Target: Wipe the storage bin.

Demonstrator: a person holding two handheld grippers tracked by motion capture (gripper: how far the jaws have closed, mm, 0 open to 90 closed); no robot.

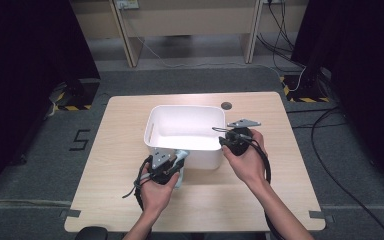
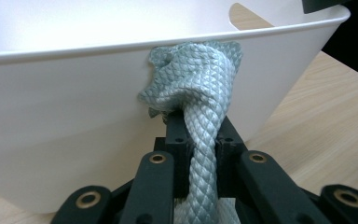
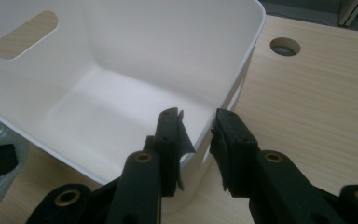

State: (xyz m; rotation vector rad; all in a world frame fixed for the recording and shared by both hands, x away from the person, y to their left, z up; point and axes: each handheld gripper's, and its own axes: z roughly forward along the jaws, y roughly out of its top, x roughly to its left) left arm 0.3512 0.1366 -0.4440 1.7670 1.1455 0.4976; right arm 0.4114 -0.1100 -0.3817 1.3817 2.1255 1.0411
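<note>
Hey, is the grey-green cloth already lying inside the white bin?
No: in the left gripper view the cloth is clamped in the left hand-held gripper against the outside wall of the white bin.

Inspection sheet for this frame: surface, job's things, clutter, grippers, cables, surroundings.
Surface: light wood table with a round grommet hole.
Job's things: white bin, nothing inside; grey-green cloth bunched against its near wall.
Clutter: nothing seen.
Grippers: left gripper shut on the cloth; right gripper straddles the bin's corner wall, grip unclear.
Cables: black cable trails along the right forearm; more on the floor.
Surroundings: grey carpet, dark curtains, wooden furniture behind.
</note>
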